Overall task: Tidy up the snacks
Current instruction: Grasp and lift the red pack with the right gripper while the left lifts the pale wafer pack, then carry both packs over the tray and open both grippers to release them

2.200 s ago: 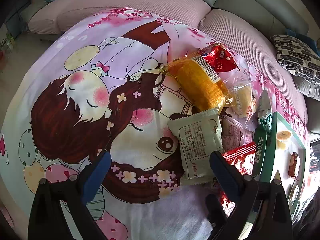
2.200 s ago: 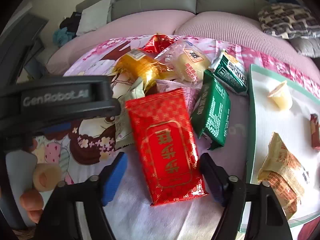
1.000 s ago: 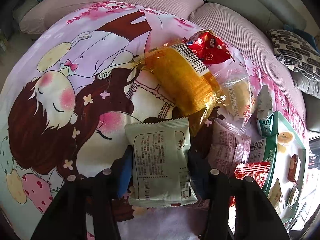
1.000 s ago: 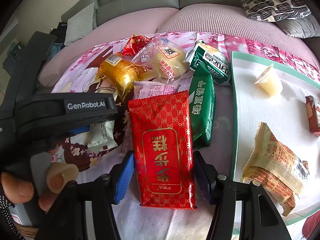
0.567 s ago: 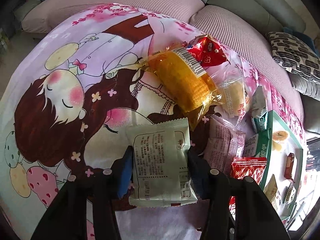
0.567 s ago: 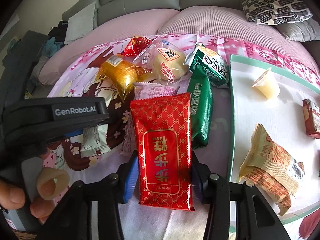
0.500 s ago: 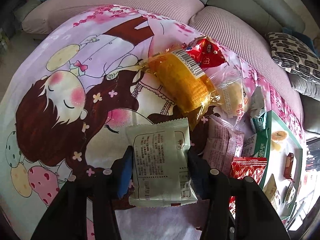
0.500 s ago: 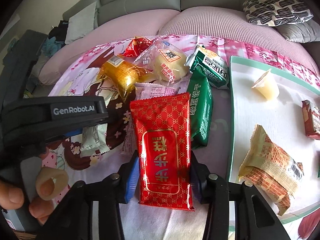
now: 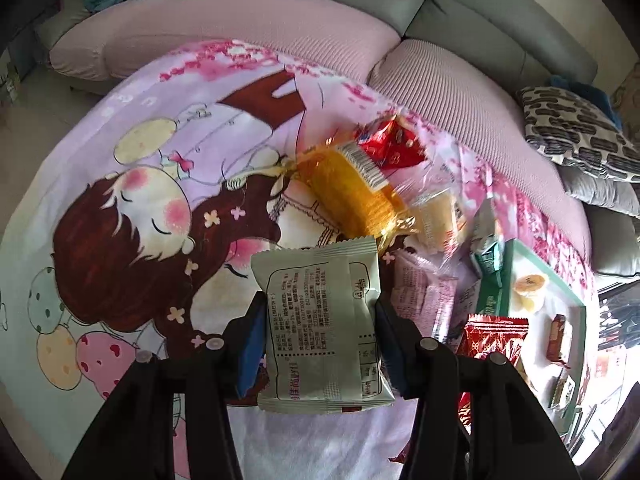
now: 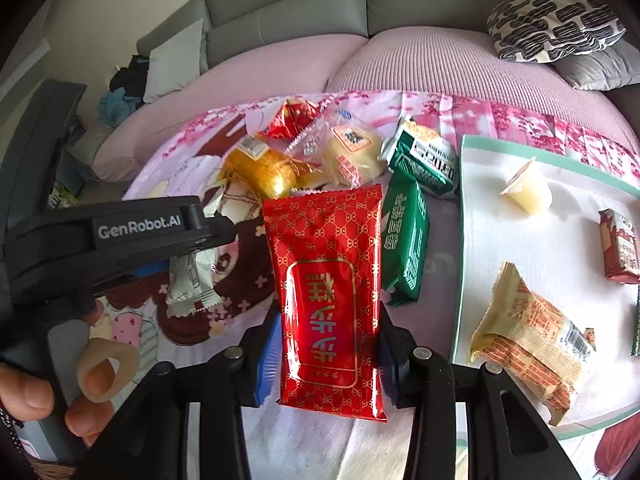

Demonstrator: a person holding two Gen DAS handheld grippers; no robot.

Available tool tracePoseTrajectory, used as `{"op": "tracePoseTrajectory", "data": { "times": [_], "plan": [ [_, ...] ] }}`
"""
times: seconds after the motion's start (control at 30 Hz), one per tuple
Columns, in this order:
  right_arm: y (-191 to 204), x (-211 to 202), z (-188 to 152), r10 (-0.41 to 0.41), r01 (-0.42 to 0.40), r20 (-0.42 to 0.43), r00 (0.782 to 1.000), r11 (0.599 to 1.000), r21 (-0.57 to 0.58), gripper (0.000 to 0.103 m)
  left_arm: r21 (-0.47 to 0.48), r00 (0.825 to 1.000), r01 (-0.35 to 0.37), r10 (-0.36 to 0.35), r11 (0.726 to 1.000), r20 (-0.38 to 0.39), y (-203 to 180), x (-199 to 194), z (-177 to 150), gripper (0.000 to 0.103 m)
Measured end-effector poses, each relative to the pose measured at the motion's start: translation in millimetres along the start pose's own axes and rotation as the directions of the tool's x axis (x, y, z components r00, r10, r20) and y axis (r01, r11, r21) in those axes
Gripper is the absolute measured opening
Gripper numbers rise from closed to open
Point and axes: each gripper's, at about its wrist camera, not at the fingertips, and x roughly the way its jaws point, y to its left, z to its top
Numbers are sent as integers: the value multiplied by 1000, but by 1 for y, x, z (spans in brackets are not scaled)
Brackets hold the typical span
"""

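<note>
My left gripper is shut on a pale green snack packet and holds it above the cartoon-print cloth. My right gripper is shut on a red gold-patterned packet, lifted over the cloth. Loose snacks lie ahead: an orange-gold packet, a small red packet, a clear bun wrapper and two green packets. The left gripper's body with the pale packet shows at the left of the right wrist view.
A white tray with a green rim lies to the right and holds a jelly cup, a beige wrapped snack and a brown bar. A pink sofa with a patterned cushion runs behind.
Both grippers closed on their packets over the last two seconds and have lifted them. The views have pulled up and back from the cloth.
</note>
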Motion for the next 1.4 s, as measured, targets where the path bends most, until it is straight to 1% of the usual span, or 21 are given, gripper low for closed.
{"op": "tracePoseTrajectory", "data": {
  "times": [0.13,0.23,0.43,0.57,0.77,0.87,1.03,1.1,1.3,1.33,1.4],
  "plan": [
    [1,-16,2,27,-28,32,999,1000,10,44,4,999,21,-21,1000,50,0,-19,0,53],
    [3,-27,3,29,-30,58,998,1000,8,44,6,996,24,-25,1000,80,0,-31,0,53],
    [-2,-43,7,27,-29,87,996,999,24,44,28,995,42,-44,999,94,-11,-34,1,53],
    [-15,-49,9,19,-24,91,996,998,56,44,48,994,49,-53,998,95,-22,-35,0,53],
    [-43,-63,16,-24,12,119,993,995,104,44,82,992,52,-61,995,107,-43,-38,-2,53],
    [-65,-70,19,-70,50,133,989,988,145,44,104,993,55,-66,993,97,-57,-36,-2,53],
    [-112,-82,24,-137,96,152,979,964,249,44,176,993,78,-93,981,77,-92,-31,-7,53],
    [-131,-86,25,-166,116,155,974,950,290,44,211,993,94,-108,973,56,-110,-26,-11,53],
    [-192,-99,21,-258,175,145,955,888,425,44,301,990,129,-142,945,22,-157,-16,-17,53],
    [-202,-100,20,-266,179,140,954,877,446,44,311,989,133,-146,941,19,-163,-15,-17,53],
    [-223,-103,15,-260,159,139,956,851,500,44,338,987,147,-159,930,8,-178,-11,-21,53]
  ]
}}
